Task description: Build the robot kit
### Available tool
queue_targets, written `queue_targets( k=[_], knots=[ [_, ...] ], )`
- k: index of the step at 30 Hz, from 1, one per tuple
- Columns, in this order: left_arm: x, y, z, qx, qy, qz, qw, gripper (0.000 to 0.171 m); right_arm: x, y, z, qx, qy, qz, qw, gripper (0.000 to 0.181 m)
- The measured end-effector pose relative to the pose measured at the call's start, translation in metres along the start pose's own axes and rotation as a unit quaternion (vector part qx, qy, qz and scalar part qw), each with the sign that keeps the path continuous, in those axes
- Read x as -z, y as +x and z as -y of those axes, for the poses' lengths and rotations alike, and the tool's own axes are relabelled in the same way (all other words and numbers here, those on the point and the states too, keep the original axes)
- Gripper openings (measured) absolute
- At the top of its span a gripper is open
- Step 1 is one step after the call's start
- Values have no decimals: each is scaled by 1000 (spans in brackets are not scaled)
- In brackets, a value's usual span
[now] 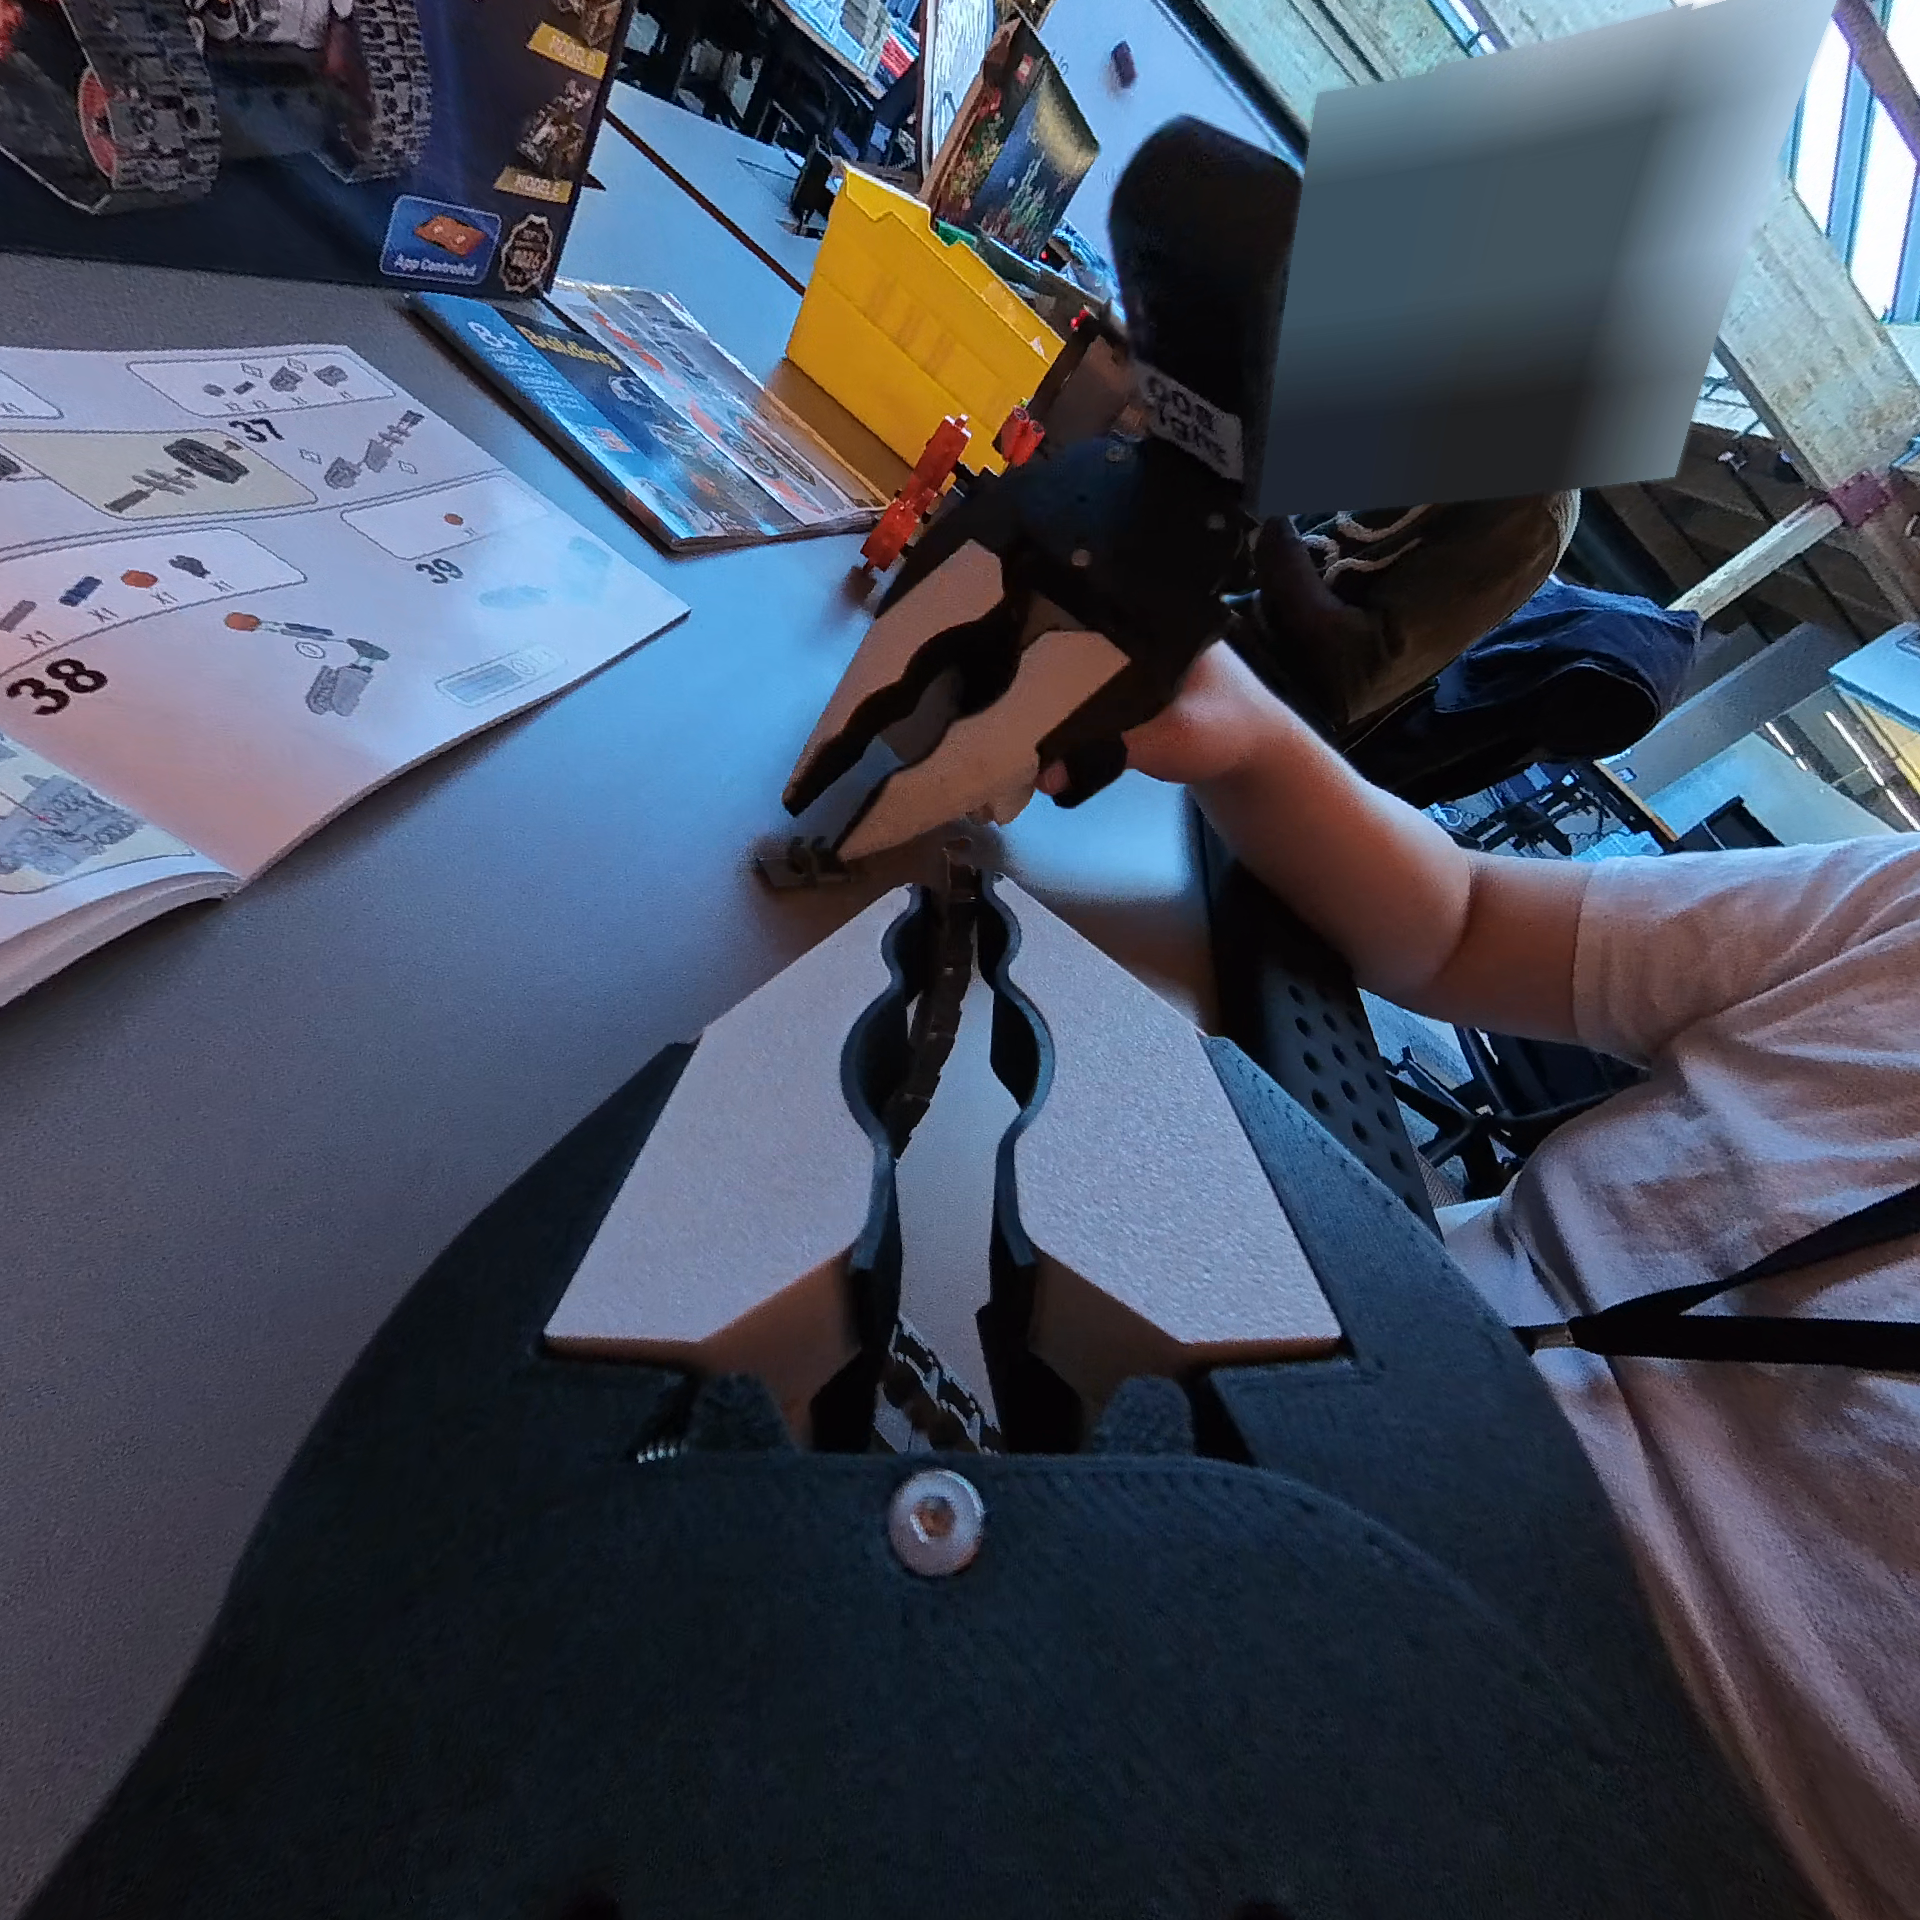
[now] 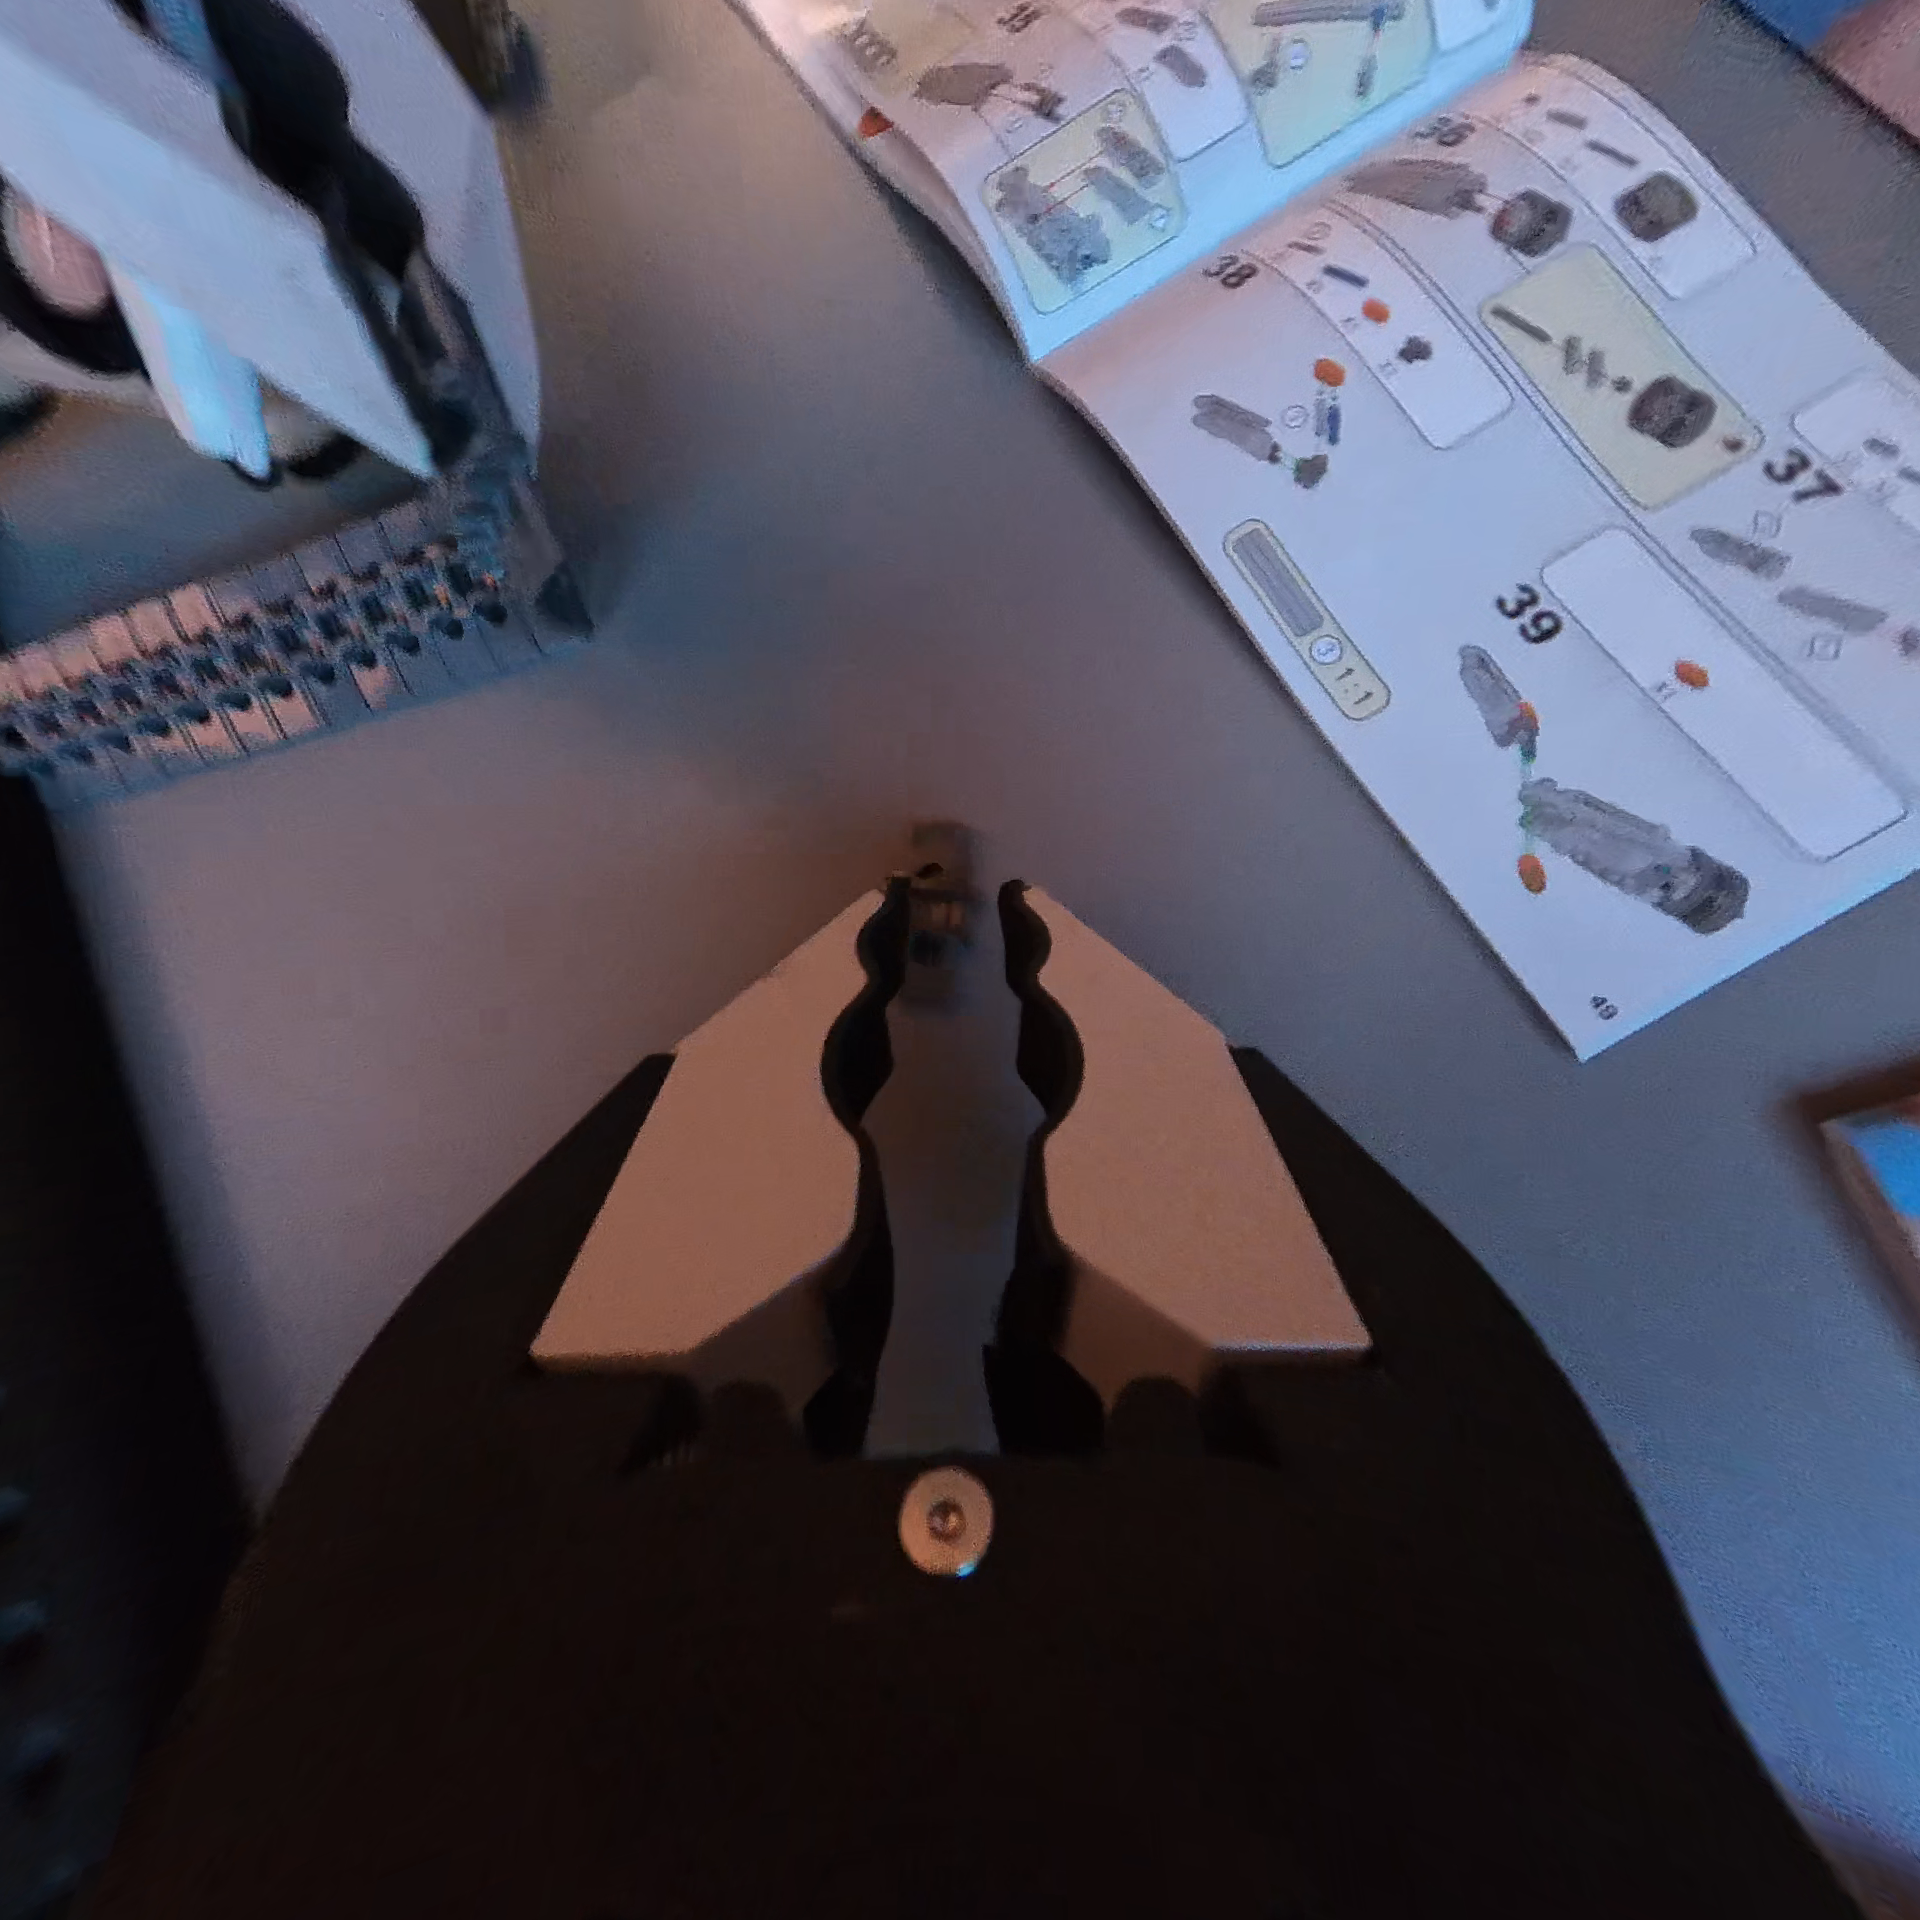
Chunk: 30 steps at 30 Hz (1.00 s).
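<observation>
Okay, so the left gripper [image 1: 951, 894] is clamped tight on a dark tread strip [image 1: 935, 1039]. It's a chain of little links running up the gap between its two pads. The right gripper [image 2: 954, 891] has its tips spread a bit, down on the table [image 1: 416, 1091] around a small grey piece [image 2: 940, 899]. That piece sits closer to one tip, with a gap on the other side, so it isn't pinched. It's near the table edge on the person's side.

On writing: the open instruction booklet [image 2: 1455, 540] has numbered step panels and part drawings, further in from that edge. A second booklet with a blue cover [image 1: 665, 416] lies beyond it. A dark blue product box [image 1: 416, 145] with printed badges and model photos stands toward the far edge. There's also a small white label on the right gripper's body.

The views differ a lot. Only the left wrist view shows the box, the blue booklet, a yellow bin [image 1: 914, 312], some red pieces [image 1: 920, 488] just in front of the bin, and the person's arm [image 1: 1351, 883] in a white tee. Only the right wrist view shows how long the tread strip is, as it trails off to the side as a row of grey links. That part's blurry though.
</observation>
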State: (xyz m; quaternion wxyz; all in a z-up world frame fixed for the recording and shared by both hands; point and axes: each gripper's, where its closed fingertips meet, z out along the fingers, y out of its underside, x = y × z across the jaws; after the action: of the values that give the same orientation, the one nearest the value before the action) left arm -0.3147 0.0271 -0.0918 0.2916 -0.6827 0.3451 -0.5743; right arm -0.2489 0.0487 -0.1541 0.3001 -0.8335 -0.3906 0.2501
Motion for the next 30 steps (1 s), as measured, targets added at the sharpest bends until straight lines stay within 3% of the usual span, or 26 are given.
queue_targets(
  k=[5, 16, 20, 22, 28, 30],
  knots=[
    [0, 0, 0, 5, 2, -3, 1000, 6, -4, 1, -5, -28, -6, 22, 999, 24],
    [0, 0, 0, 11, 2, -8, 1000, 6, -9, -19, -7, 72, -26, 26, 997, 7],
    [-1, 1, -1, 12, 0, -9, 1000, 6, -3, -26, 2, 46, 2, 53, 998, 11],
    [-1, 1, 0, 12, 0, -9, 1000, 6, -3, -26, 3, 35, 6, 63, 997, 0],
    [-1, 1, -1, 13, 0, -10, 1000, 6, -4, -27, -1, 37, -4, 72, 997, 0],
    [-1, 2, -1, 14, -1, -10, 1000, 6, -5, -27, 1, 24, 2, 78, 997, 13]
  ],
)
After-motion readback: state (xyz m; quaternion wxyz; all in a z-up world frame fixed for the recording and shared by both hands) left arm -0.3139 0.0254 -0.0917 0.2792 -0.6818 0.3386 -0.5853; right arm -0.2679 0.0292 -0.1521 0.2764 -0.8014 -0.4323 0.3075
